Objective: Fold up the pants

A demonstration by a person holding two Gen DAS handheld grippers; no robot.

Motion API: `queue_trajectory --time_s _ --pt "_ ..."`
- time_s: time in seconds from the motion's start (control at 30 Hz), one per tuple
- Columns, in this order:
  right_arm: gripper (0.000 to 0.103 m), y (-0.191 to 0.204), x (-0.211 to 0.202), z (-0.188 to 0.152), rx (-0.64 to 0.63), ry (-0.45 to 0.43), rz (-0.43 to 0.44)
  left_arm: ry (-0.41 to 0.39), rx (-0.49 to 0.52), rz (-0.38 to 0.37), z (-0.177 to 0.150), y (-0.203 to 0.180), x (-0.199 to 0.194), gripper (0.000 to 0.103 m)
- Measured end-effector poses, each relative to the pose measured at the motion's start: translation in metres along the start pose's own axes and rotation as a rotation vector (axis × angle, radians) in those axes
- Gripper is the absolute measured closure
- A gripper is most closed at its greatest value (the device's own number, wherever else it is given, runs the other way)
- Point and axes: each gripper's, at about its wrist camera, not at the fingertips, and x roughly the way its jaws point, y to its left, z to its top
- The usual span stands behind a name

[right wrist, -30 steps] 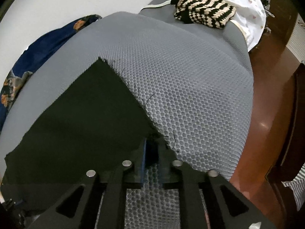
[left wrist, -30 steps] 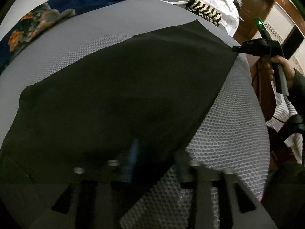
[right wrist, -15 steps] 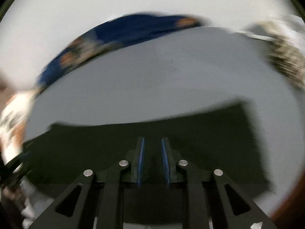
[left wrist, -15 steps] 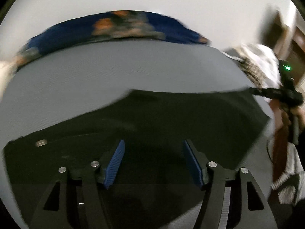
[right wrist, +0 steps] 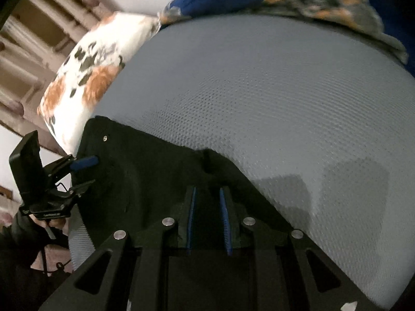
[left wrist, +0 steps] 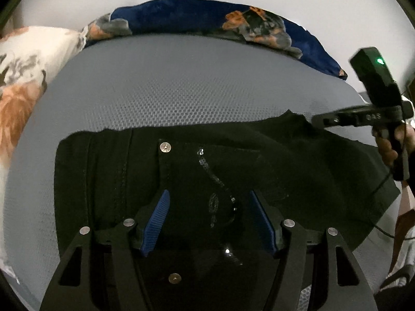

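Observation:
Black pants (left wrist: pixel 233 171) lie folded on the grey mesh bed cover (left wrist: pixel 181 83), waistband with its metal button (left wrist: pixel 165 147) to the left. My left gripper (left wrist: pixel 208 202) is open above the pants near the fly, holding nothing. My right gripper (right wrist: pixel 207 199) has its pads a small gap apart with black pants (right wrist: pixel 155 181) fabric between and under them; whether it grips the cloth is unclear. In the left wrist view the right gripper (left wrist: pixel 319 121) sits at the pants' far right corner. In the right wrist view the left gripper (right wrist: pixel 83 171) is open at the waistband.
A dark blue floral blanket (left wrist: pixel 207 18) lies along the far side against the white wall. A white and orange floral pillow (left wrist: pixel 23 59) is at the left. A wooden headboard (right wrist: pixel 39 26) stands beyond the pillow. The bed's right edge drops off near the person's hand (left wrist: pixel 389 147).
The pants have been folded over: the right gripper carried the leg end across onto the waist part. The left gripper let go and now stands open. Both cameras swung left.

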Motion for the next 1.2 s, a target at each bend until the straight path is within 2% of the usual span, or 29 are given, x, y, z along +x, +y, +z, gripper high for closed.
queue_trajectory --time_s 0.17,0.27,0.3,0.37,0.4,0.47,0.57,0.67,0.77,0.8,0.87,0.9,0.93,1.03,1.13,1.2 --pt "0.081 0.006 0.023 0.014 -0.051 0.043 0.009 -0.002 0.045 0.013 -0.005 -0.001 0.003 0.039" --pt "0.080 0.006 0.030 0.019 -0.059 0.072 0.071 -0.005 0.050 0.012 -0.004 -0.001 0.005 0.039" --pt "0.080 0.008 0.031 0.020 -0.069 0.076 0.066 -0.005 0.045 0.007 -0.003 0.000 0.005 0.039" --pt "0.086 0.010 0.030 0.020 -0.085 0.073 0.066 -0.006 0.033 -0.006 -0.002 0.003 0.005 0.039" --pt "0.092 0.011 0.027 0.021 -0.086 0.056 0.069 -0.007 0.026 -0.013 -0.002 0.005 0.005 0.039" --pt "0.094 0.018 0.023 0.025 -0.091 0.018 0.068 -0.008 0.015 -0.024 -0.002 0.007 0.004 0.039" --pt "0.096 0.022 0.018 0.023 -0.112 -0.011 0.005 -0.011 0.003 -0.035 -0.002 0.010 0.005 0.039" --pt "0.098 0.020 0.029 0.024 -0.095 -0.026 -0.079 -0.011 0.007 -0.033 -0.002 0.009 0.005 0.039" --pt "0.098 0.018 0.037 0.026 -0.068 -0.037 -0.096 -0.012 0.020 -0.019 -0.003 0.008 0.006 0.039" --pt "0.096 0.019 0.036 0.025 -0.064 -0.041 -0.104 -0.011 0.022 -0.015 -0.002 0.007 0.006 0.039" --pt "0.087 0.026 0.032 0.025 -0.071 -0.054 -0.135 -0.012 0.021 -0.009 -0.001 0.006 0.005 0.039" --pt "0.080 0.029 0.026 0.024 -0.064 -0.069 -0.158 -0.014 0.015 -0.006 0.000 0.005 0.003 0.039" --pt "0.079 0.031 0.017 0.022 -0.052 -0.101 -0.174 -0.019 0.011 -0.001 0.001 0.004 0.002 0.039" --pt "0.079 0.033 -0.024 0.003 -0.018 -0.187 -0.261 -0.102 0.039 0.014 0.008 -0.006 -0.014 0.039" --pt "0.079 0.022 -0.058 -0.030 0.048 -0.225 -0.336 -0.134 0.146 0.008 0.023 -0.031 -0.017 0.039" --pt "0.079 0.008 -0.072 -0.053 0.121 -0.219 -0.384 -0.133 0.217 -0.005 0.036 -0.052 -0.009 0.039"
